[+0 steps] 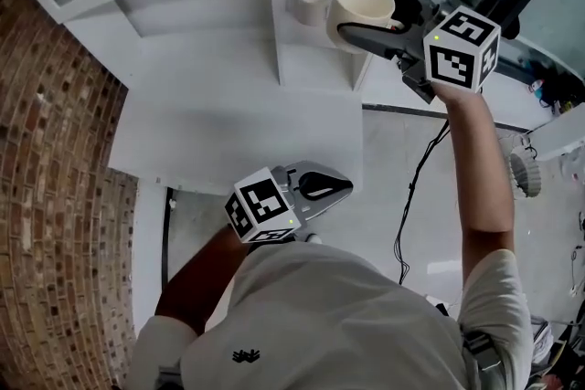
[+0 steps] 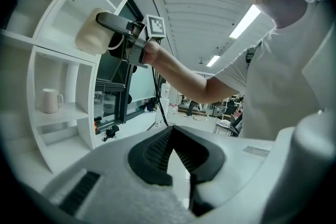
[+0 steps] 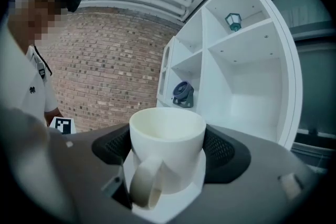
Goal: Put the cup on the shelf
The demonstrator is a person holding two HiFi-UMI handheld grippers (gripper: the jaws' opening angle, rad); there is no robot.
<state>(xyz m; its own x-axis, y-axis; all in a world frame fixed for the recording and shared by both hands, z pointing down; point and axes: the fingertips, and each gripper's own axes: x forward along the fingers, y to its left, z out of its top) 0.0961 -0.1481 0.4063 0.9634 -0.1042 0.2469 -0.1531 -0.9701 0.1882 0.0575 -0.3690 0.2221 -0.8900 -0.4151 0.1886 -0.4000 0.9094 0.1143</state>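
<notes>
The white shelf (image 1: pixel 210 5) fills the upper frame. At upper right, the right tool (image 1: pixel 370 30) clamps the cream cup (image 1: pixel 361 9) upright in the air before the shelf, probably to set it down level. At lower centre, the left tool (image 1: pixel 320 187) is closed and empty. There are two cups: a smaller mug (image 1: pixel 312 6) already stands shelved.

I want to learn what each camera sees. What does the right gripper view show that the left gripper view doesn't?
Only the right gripper view: the empty inside of the cream cup, its handle facing the camera, a brick wall and a round blue gadget on a shelf.
Only the left gripper view: a pink mug on a lower shelf, ceiling lights, and the left gripper, jaws together, holding nothing.
Both: the cup held in the right gripper, the white shelf unit and the person.
</notes>
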